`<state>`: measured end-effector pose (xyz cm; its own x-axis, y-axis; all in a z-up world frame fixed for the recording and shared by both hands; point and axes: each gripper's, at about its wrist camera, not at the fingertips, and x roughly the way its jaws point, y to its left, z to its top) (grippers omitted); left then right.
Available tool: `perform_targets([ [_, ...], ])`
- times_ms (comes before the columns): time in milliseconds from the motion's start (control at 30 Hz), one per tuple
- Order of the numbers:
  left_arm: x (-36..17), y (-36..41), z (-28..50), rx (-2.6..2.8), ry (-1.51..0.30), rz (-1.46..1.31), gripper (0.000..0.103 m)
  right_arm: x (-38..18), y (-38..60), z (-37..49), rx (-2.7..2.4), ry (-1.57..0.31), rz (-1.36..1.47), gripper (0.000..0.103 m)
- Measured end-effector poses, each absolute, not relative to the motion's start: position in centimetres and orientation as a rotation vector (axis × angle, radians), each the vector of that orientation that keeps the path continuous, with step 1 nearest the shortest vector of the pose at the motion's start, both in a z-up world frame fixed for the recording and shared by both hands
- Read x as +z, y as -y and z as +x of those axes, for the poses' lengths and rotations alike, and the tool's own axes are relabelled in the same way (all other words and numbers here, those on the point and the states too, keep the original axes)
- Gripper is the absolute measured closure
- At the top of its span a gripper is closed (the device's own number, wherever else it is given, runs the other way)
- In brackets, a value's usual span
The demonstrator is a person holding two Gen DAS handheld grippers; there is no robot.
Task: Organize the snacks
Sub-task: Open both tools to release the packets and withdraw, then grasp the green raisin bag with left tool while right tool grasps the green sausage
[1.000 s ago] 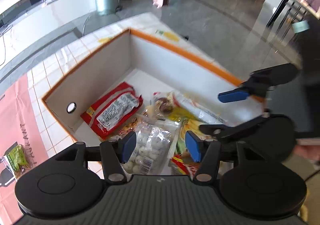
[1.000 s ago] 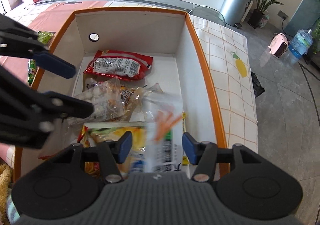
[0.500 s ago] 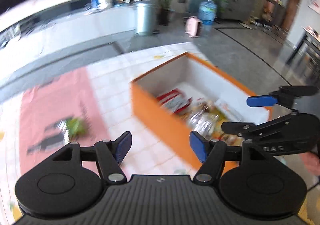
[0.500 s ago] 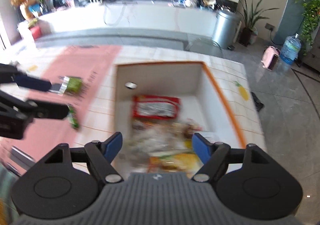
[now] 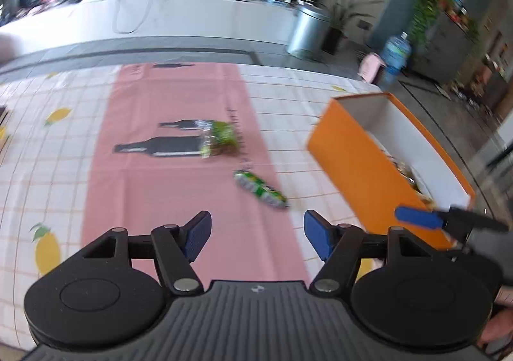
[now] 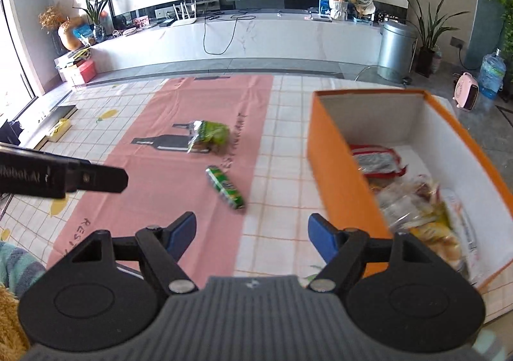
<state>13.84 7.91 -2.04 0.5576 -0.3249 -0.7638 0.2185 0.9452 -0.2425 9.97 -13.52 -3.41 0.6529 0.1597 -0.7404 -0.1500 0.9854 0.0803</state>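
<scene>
Snacks outstanding: green bag [image 6: 209, 135] and green stick pack [image 6: 225, 187], on bench left of orange box [image 6: 344, 187]. My left fingers [image 5: 257, 234] and right fingers [image 6: 252, 235] released, empty. Risk: slippery wrappers sliding or crushing when I pinch.

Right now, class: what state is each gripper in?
Left gripper: open, holding nothing.
Right gripper: open, holding nothing.

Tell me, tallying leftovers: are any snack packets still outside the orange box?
Yes, two green packets lie on the pink mat.
</scene>
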Motion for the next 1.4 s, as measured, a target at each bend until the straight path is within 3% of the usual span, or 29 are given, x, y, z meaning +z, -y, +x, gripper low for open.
perform_targets([
  [367,-3.3,-14.5,13.5,-0.230,-0.876,-0.278,0.025,-6.2,7.4,10.6,0.189,-0.824,-0.042,0.029],
  [600,-4.2,-15.2,14.6,-0.242,-0.900,-0.241,0.025,-8.2,5.2,12.5,0.216,-0.815,-0.144,0.046],
  [933,-6.0,-13.3,19.0,-0.247,-0.984,-0.108,0.025,-9.8,5.4,17.5,0.235,-0.818,-0.244,0.057],
  [1400,-8.4,-9.1,24.9,-0.276,-1.002,-0.021,0.026,-13.7,7.7,22.7,0.328,-0.878,-0.153,0.079],
])
